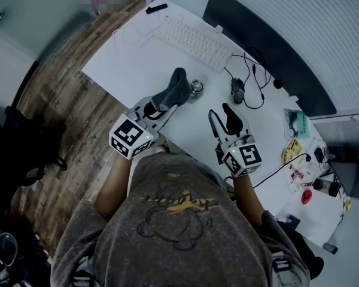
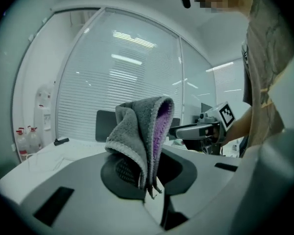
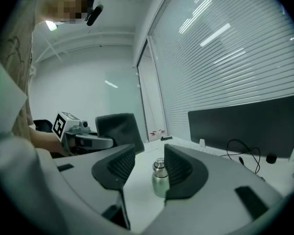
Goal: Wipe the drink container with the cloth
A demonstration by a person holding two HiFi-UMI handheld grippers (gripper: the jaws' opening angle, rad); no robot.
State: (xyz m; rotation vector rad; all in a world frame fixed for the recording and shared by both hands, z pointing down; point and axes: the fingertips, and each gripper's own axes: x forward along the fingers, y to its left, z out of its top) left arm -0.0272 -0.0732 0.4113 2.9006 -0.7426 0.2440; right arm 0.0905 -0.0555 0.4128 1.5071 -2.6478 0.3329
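A small steel bottle [image 1: 196, 88] stands upright on the white desk [image 1: 131, 61], on the near side of the keyboard [image 1: 191, 40] and to the left of the mouse [image 1: 237, 90]. Its cap is on, so I cannot see what is inside. The body is plain silver and narrows to a short neck under a ringed metal cap.

The cloth [image 2: 142, 131] is up off the desk, in the left gripper [image 2: 148, 180]. That gripper's jaws are closed together on the cloth's lower corner. The cloth is grey and nubbly on the outside and purple on the inside, and it has a paler stitched hem. It is folded over on itself and stands up from the jaws like a hood, with a few loose threads hanging at the pinched end. From above, the cloth hangs just left of the bottle and close beside it. I cannot tell whether the two touch.

The right gripper [image 3: 149, 168] is held nearly level over the desk edge and points at the bottle. Its jaws stand apart and nothing is clamped in them. Through the gap, the bottle shows further out on the desk, close to the right-hand jaw and partly hidden by it, but not held.
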